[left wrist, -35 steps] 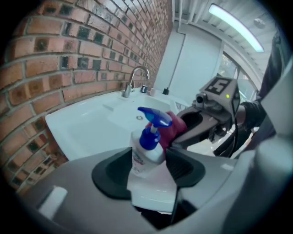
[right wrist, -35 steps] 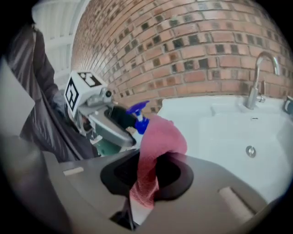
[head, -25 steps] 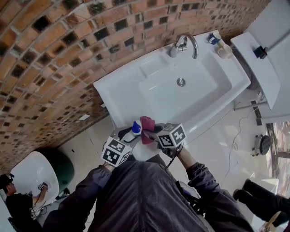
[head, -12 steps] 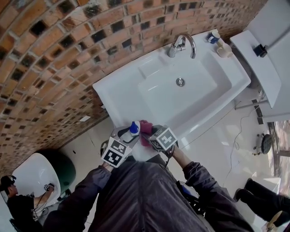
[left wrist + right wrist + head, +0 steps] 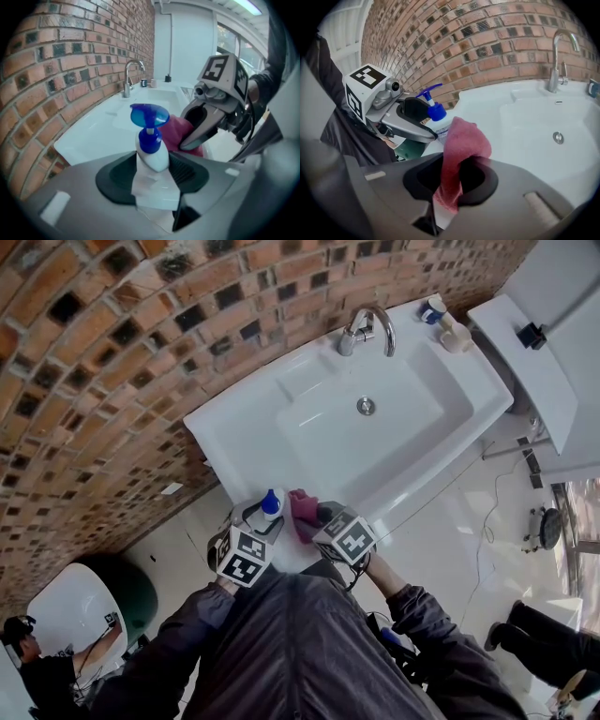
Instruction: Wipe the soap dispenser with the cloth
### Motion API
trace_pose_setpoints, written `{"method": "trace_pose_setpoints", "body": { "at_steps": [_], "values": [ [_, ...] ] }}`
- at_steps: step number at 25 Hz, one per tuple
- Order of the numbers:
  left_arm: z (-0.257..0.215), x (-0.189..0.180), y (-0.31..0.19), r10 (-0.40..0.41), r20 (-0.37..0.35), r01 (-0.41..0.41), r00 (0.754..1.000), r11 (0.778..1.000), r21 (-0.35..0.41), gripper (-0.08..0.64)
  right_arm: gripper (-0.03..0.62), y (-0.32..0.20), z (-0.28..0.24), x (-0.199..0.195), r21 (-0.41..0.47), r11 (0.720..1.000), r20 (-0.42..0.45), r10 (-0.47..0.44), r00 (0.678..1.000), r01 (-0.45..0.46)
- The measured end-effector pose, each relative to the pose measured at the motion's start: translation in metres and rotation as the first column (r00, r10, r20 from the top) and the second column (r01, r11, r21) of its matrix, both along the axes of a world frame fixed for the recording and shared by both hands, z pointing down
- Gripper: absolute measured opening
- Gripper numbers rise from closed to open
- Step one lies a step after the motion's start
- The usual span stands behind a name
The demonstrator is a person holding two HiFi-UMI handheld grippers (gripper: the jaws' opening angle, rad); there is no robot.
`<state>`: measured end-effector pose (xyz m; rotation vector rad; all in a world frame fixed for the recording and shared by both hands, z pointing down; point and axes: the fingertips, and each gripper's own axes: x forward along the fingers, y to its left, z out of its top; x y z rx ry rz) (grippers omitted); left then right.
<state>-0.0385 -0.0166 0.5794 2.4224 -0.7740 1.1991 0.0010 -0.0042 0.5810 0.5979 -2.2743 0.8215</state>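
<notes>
Soap dispenser (image 5: 151, 150), a small white bottle with a blue pump head, is held up in the air over the near edge of the white sink (image 5: 234, 427), close to its near left corner. It stands nearly upright with the pump spout on top. The left tongs (image 5: 152, 176) are clenched on its lower body, one dark pad on each side of the bottle, with a pale label showing between them.

Just beside it on the right is the pink cloth (image 5: 461, 145). The right tongs (image 5: 450, 180) are clamped on the cloth's lower part, and the rest rises out of them in a bunched fold. The top of that fold lies against the side of the bottle facing the right tongs, below the pump head, as far as I can tell. The two tongs point in toward each other, tips nearly meeting, each with its marker cube behind.

Past them, the basin lies open with its drain (image 5: 366, 406) in the middle. A chrome tap (image 5: 367, 326) stands at the far edge by the brick wall (image 5: 94, 352). A small blue-topped container (image 5: 433, 310) sits at the far right corner.
</notes>
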Motion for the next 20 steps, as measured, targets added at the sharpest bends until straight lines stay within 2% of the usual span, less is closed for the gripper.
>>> {"method": "trace_pose_setpoints", "body": {
  "at_steps": [2,4,6,8,10,12,15,18,20],
  "values": [
    [0.001,0.000,0.000,0.103,-0.007,-0.103,0.995,0.995,0.013,0.215,0.071,-0.003,-0.005,0.008,0.006,1.000,0.002,0.010,1.000,-0.010],
    [0.001,-0.001,0.001,0.236,-0.002,-0.236,0.972,0.971,0.033,0.210,0.071,-0.009,-0.013,0.014,0.022,1.000,0.010,0.007,1.000,-0.007],
    [0.001,-0.002,0.001,0.365,0.027,-0.366,0.931,0.929,0.060,0.200,0.071,-0.018,-0.022,0.018,0.059,0.998,0.006,-0.021,1.000,0.021],
    [0.002,-0.003,0.001,0.461,0.051,-0.463,0.886,0.883,0.077,0.193,0.071,-0.028,-0.028,0.019,0.114,0.991,-0.022,-0.075,0.997,0.077],
    [0.002,-0.003,0.001,0.522,0.056,-0.525,0.851,0.847,0.080,0.193,0.071,-0.035,-0.031,0.016,0.156,0.978,-0.047,-0.135,0.990,0.140],
    [0.002,-0.003,0.000,0.559,0.056,-0.562,0.827,0.824,0.078,0.192,0.071,-0.038,-0.030,0.012,0.159,0.968,-0.058,-0.190,0.980,0.197],
    [0.002,-0.003,-0.001,0.581,0.051,-0.583,0.812,0.809,0.072,0.192,0.071,-0.037,-0.017,0.003,0.126,0.954,-0.078,-0.265,0.961,0.273],
    [0.002,-0.002,-0.001,0.579,0.042,-0.581,0.814,0.811,0.072,0.192,0.071,-0.035,0.011,-0.001,0.075,0.947,-0.119,-0.302,0.946,0.312],
    [0.002,-0.002,0.000,0.575,0.040,-0.576,0.817,0.814,0.075,0.190,0.071,-0.034,0.033,-0.001,0.049,0.937,-0.176,-0.332,0.927,0.345]
  ]
}}
